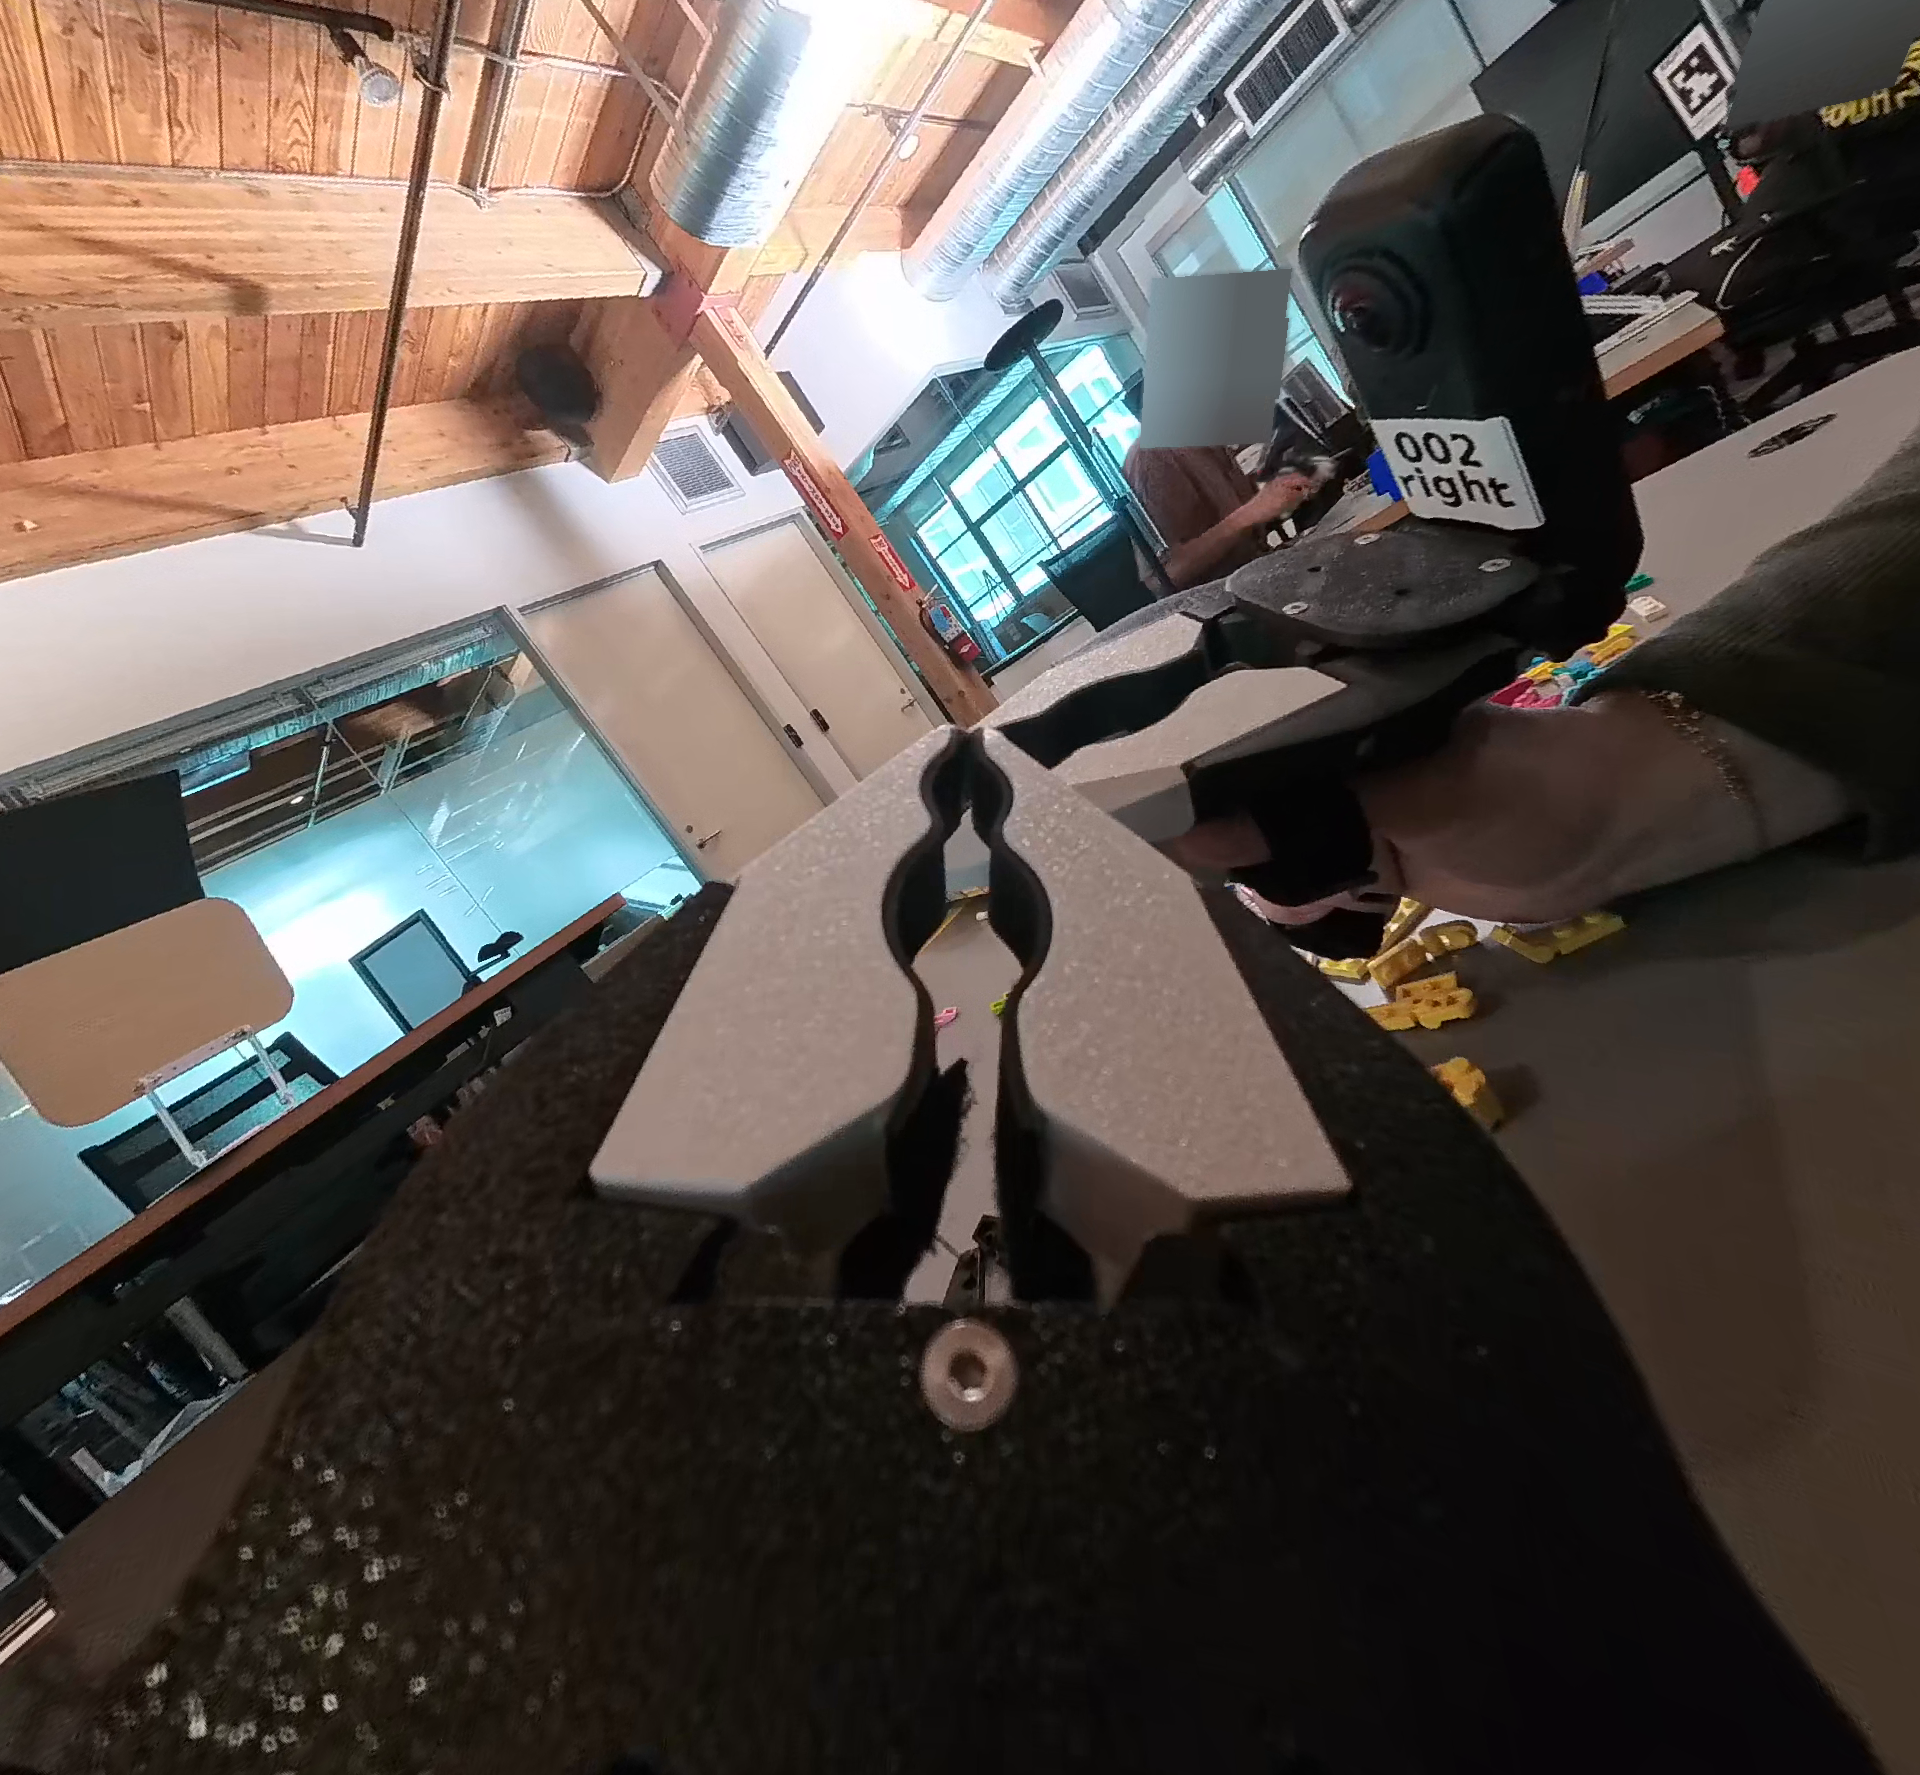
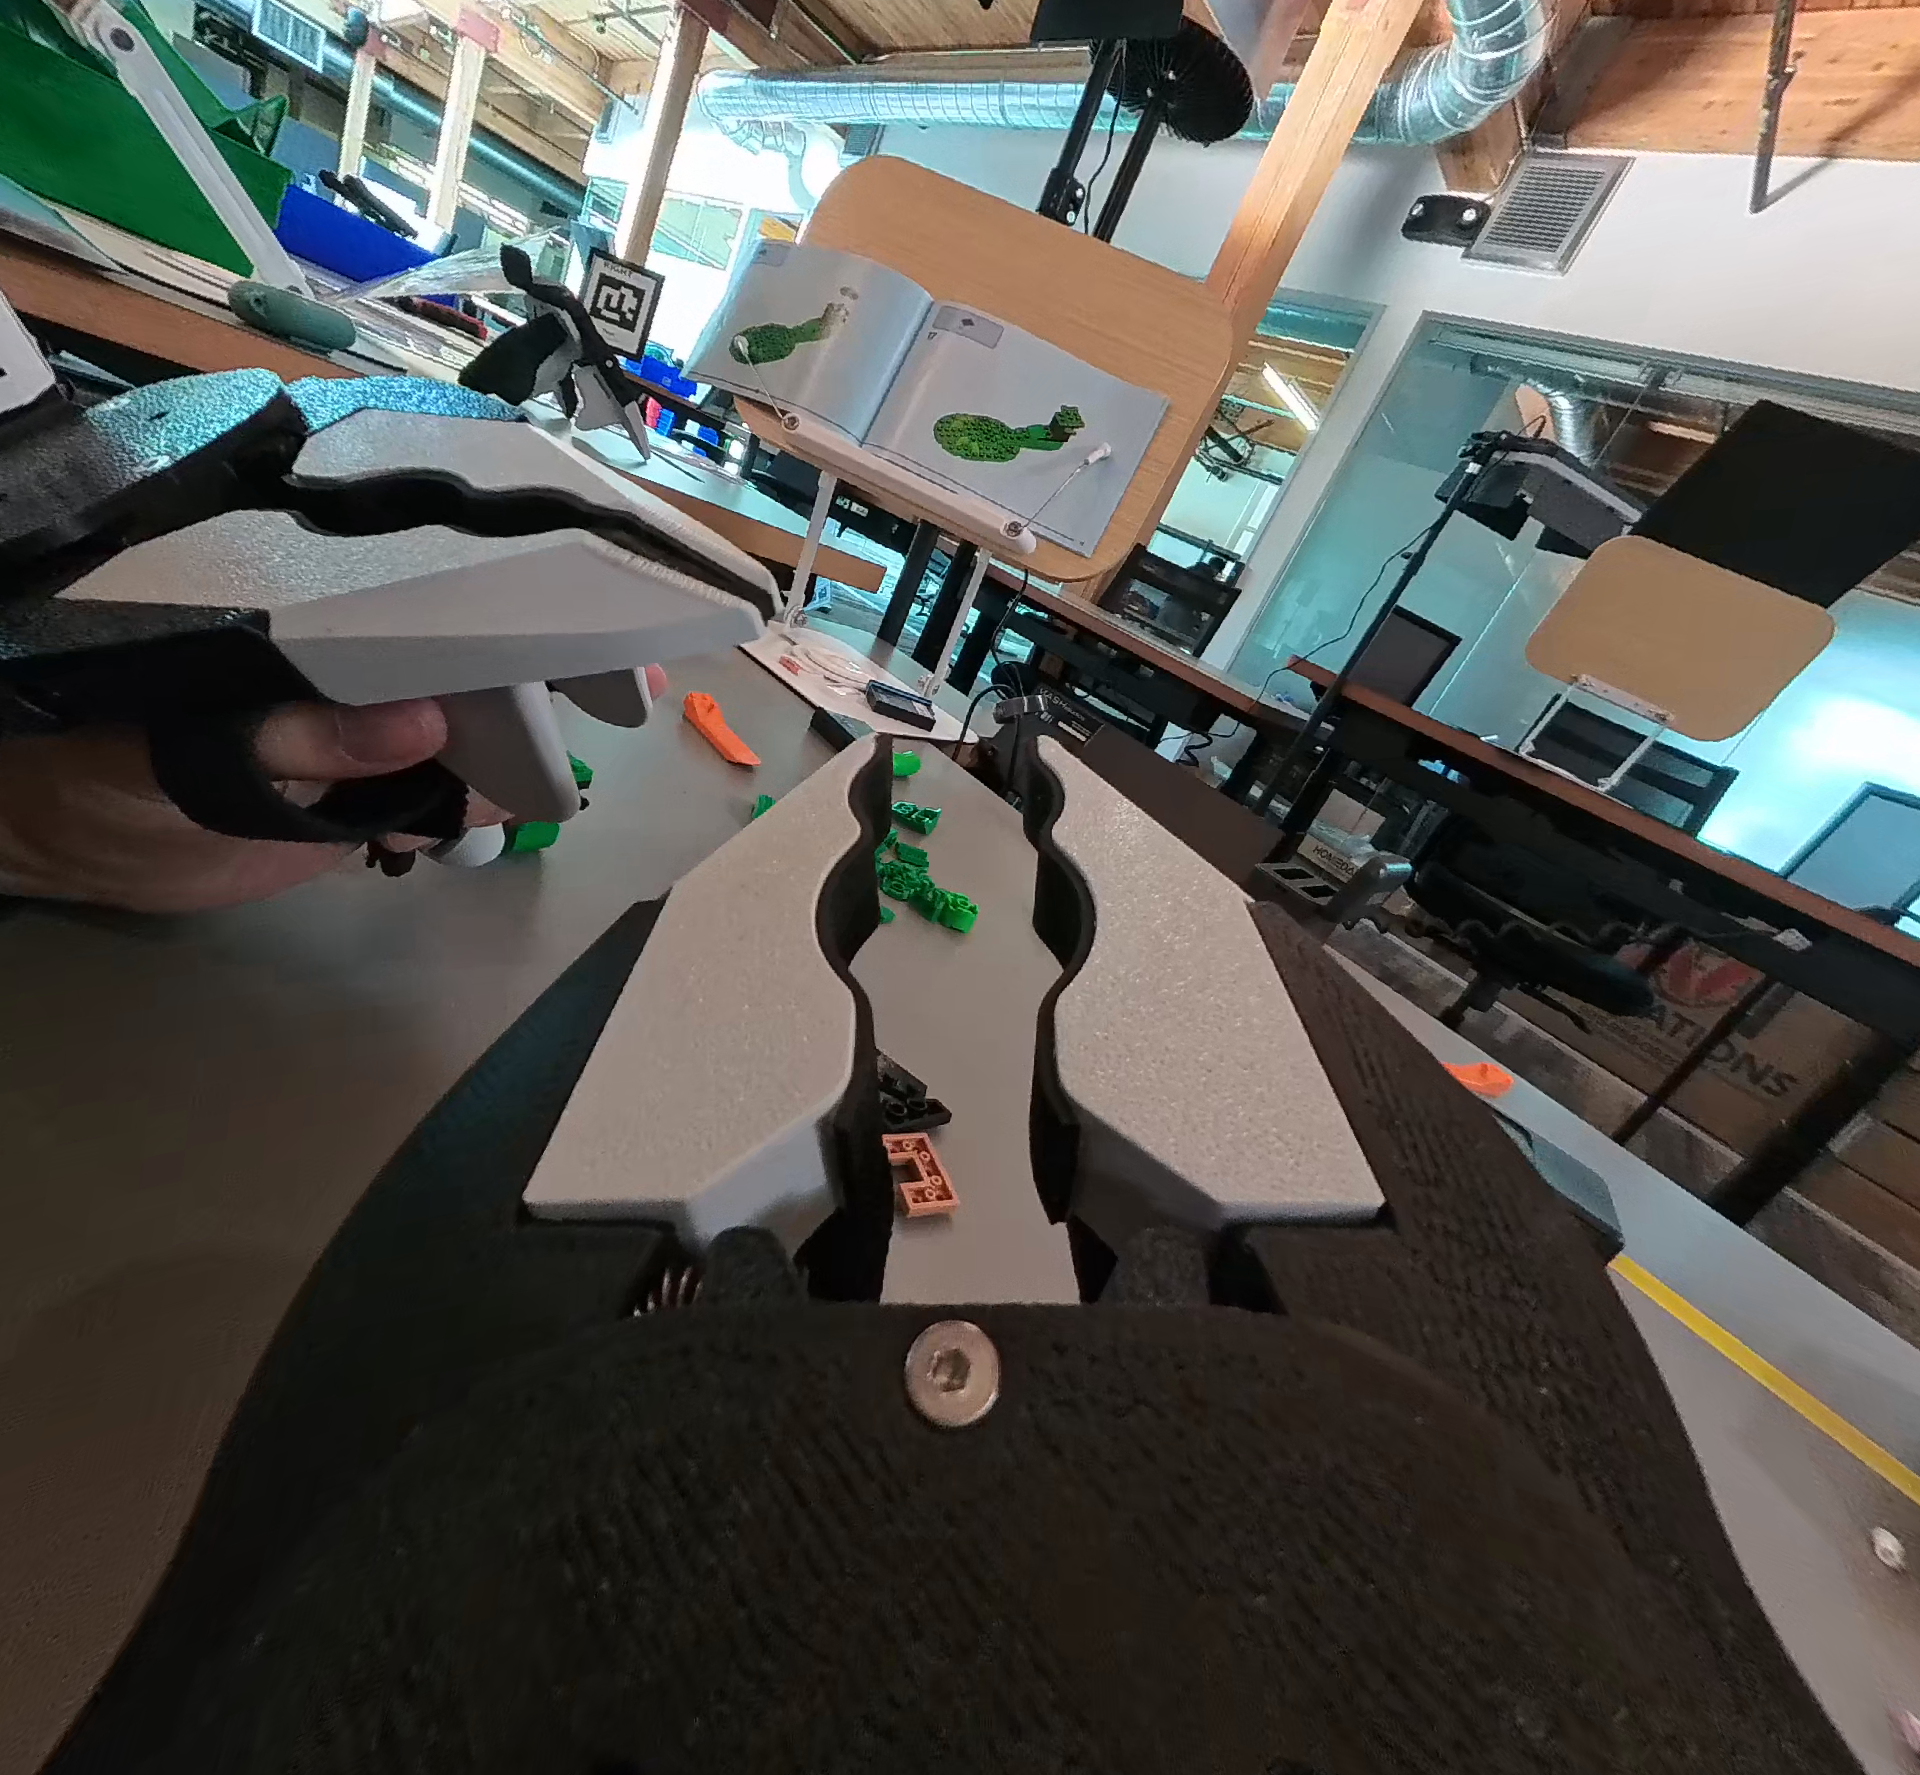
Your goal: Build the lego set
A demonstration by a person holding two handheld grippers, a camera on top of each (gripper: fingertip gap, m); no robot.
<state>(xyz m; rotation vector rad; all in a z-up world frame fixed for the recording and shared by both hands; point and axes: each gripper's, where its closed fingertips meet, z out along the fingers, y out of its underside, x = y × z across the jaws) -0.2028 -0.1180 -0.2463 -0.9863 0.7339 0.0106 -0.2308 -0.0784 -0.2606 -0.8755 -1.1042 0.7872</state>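
Note:
My left gripper [image 1: 966, 738] is shut with its fingertips touching, and I see nothing between them. It also shows at the left of the right wrist view [image 2: 764, 595], held in a hand above the table. My right gripper [image 2: 961, 759] is open and empty, low over the grey table [image 2: 312, 1050]. Between its fingers lie a tan lego piece [image 2: 920, 1175], a black piece [image 2: 909, 1107] and, farther off, several green pieces [image 2: 925, 884]. Several yellow pieces [image 1: 1423, 998] lie on the table below the right gripper [image 1: 1013, 733], whose tips are close to my left gripper's.
An open instruction booklet [image 2: 935, 395] stands on a stand at the table's far side. Orange brick separators lie on the table, one on the left [image 2: 720, 730] and one on the right [image 2: 1481, 1078]. Pink pieces [image 1: 1548, 686] lie behind the right hand. The table edge runs along the right, with a yellow floor line [image 2: 1766, 1382]. The tips of one gripper are about 5 centimetres away from the tips of the other.

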